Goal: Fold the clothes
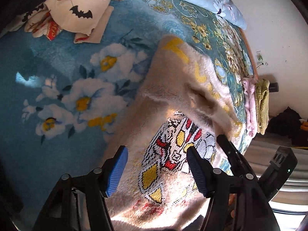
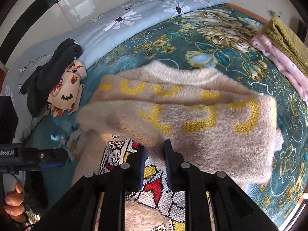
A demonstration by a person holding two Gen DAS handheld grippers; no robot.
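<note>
**Sweater mid-fold on the bed, one flap laid across**

A fuzzy beige sweater (image 2: 192,119) lies on the teal flowered blanket (image 2: 221,44). Its knitted picture faces up near the grippers, and a part with yellow letters is folded over the body, so at least one fold is in place. It does not yet look like a neat packet, so more folding seems left.

The right gripper (image 2: 154,154) has its jaws nearly together on the edge of the folded flap and appears to be pinching it. The left gripper (image 1: 156,150) hangs with jaws wide apart above the picture, holding nothing.

The sweater's long axis runs from the grippers toward the blue quilt (image 2: 134,19); the flap crosses it sideways.

Folded pink and green clothes (image 2: 284,44) lie at the bed's edge, and a bat-print garment (image 2: 67,96) lies unfolded near the quilt.
</note>
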